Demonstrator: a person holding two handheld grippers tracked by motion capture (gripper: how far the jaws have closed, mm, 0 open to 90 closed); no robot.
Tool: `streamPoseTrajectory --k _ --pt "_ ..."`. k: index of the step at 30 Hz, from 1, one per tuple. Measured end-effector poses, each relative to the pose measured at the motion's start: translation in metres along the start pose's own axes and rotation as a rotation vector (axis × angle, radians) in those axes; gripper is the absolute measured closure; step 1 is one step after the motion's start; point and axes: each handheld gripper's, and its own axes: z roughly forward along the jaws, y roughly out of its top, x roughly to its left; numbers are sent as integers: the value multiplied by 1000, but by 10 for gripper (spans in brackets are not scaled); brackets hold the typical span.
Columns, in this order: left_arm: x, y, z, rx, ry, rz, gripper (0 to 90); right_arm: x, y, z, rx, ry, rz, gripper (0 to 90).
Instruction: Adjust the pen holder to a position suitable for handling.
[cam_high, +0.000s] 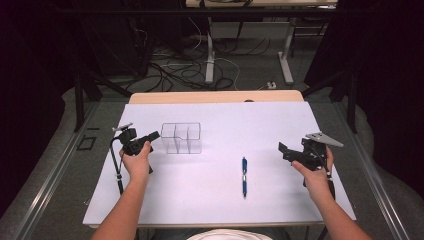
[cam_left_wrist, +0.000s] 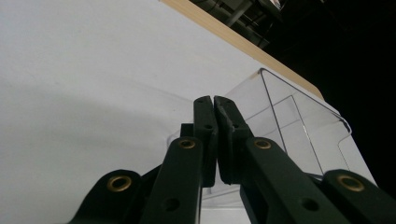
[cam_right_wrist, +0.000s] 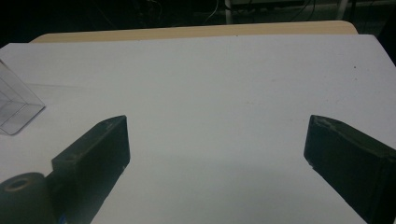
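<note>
While the left gripper (cam_left_wrist: 215, 103) clamps the clear organizer's (cam_high: 181, 137) wall, the pen (cam_high: 244, 176) lies untouched beside the right gripper (cam_high: 283, 149), jaws apart.

Dim, soft-focus frames; dark surroundings

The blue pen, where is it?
In the high view, the blue pen lies on the white table, right of centre, between the clear plastic organizer and the right gripper.

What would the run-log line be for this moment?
left gripper: shut on clear organizer wall | right gripper: open, empty | blue pen: on table, untouched
</note>
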Motion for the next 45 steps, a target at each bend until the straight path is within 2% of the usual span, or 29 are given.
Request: streamPoseTrajectory --k 4,14,18,29,30,31,39,45 --pt "-2 -2 3 17 -14 7 900 0 -1 1 6 0 3 66" --pt "-3 -4 5 13 0 11 900 1 -2 2 4 1 12 68" --pt "-5 -5 6 25 -4 29 900 0 -2 1 9 11 4 69" --pt "-16 -7 13 25 -16 48 900 1 -2 1 16 3 14 69" --pt "-18 -8 14 22 -19 38 900 1 -2 2 11 6 9 69" --pt "-19 -7 14 30 -16 56 900 1 -2 2 12 6 9 69" --pt "-27 -10 21 29 -19 47 900 1 -2 2 19 6 7 69" --pt "-33 -12 26 35 -25 61 900 0 -2 2 17 9 9 70"
